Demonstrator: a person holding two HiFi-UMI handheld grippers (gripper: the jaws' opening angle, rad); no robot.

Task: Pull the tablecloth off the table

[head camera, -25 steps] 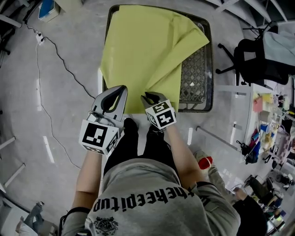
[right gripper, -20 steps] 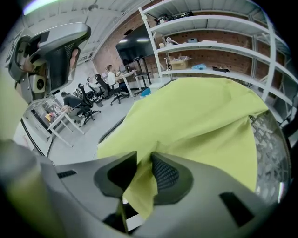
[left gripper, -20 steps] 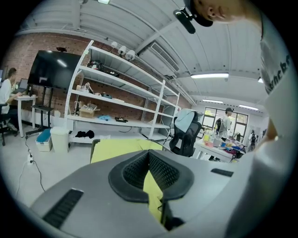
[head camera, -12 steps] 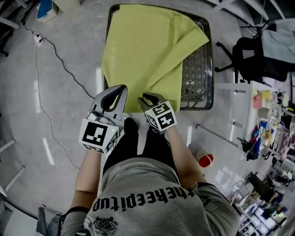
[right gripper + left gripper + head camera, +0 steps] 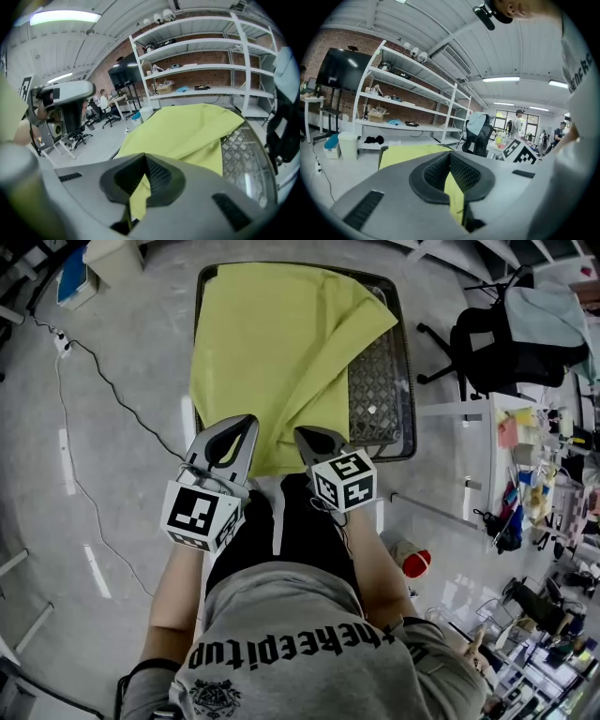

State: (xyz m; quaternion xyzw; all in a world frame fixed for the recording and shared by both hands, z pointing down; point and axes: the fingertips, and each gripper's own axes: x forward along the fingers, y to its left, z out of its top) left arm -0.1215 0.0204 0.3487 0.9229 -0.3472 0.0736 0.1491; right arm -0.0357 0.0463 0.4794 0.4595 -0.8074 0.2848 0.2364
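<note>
With my left gripper [image 5: 244, 425] clamped on the yellow tablecloth [image 5: 267, 352] and my right gripper [image 5: 306, 437] just closed on it too, both at the table's [image 5: 380, 390] 6 o'clock edge, only the 3 o'clock side lies bare, so nearly all the pulling remains.

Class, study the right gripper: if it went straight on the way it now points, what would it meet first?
The yellow tablecloth: the right gripper has just closed its jaws on the near edge, and straight ahead more cloth covers the mesh table. Depth beyond is unclear.
</note>
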